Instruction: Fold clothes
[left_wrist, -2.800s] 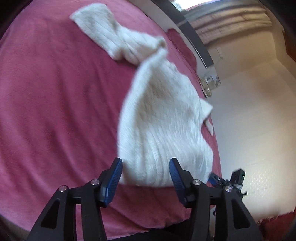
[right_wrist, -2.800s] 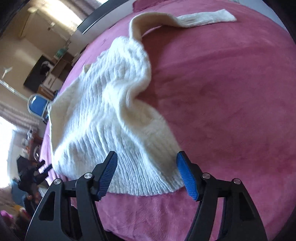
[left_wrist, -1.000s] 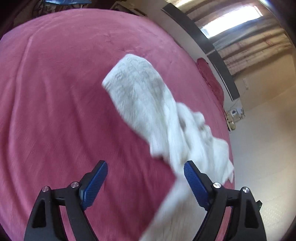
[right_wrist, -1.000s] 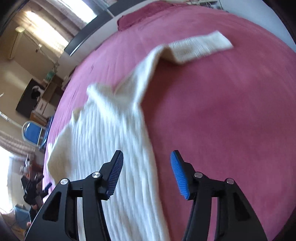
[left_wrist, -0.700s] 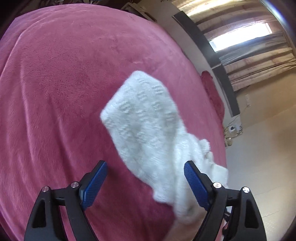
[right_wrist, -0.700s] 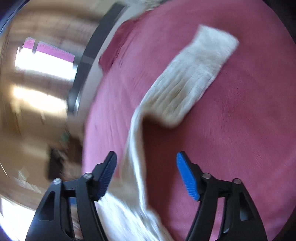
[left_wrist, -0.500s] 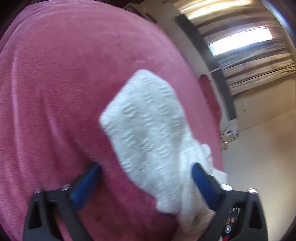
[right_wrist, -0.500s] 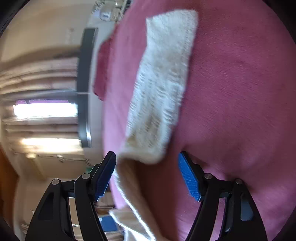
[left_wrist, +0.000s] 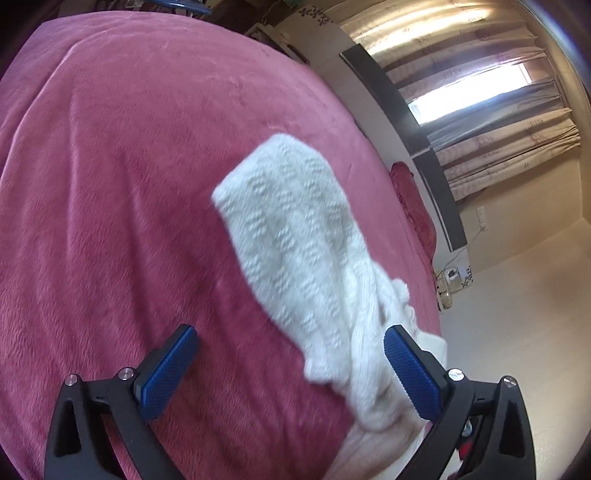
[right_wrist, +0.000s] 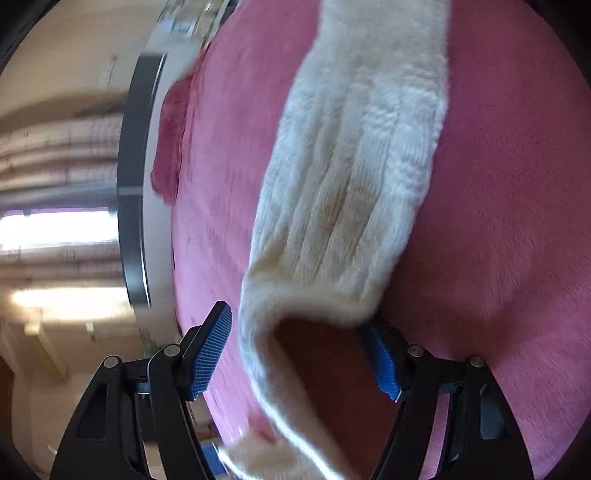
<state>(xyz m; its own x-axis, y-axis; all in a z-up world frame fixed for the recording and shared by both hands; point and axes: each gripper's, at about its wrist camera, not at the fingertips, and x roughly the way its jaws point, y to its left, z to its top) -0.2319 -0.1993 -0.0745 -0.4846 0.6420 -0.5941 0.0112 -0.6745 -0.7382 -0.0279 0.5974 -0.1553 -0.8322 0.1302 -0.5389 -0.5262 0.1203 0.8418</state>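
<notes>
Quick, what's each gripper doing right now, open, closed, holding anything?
Left gripper: open, holding nothing; the white sweater lies between its fingers.
Right gripper: open, straddling the sweater sleeve, not clamped.

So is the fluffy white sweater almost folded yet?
Not yet. Nothing looks folded: the white sweater lies stretched and bunched on the pink blanket. Both the left hand-held gripper and the right hand-held gripper are open around a sleeve, gripping nothing. All the folding is left.
</notes>
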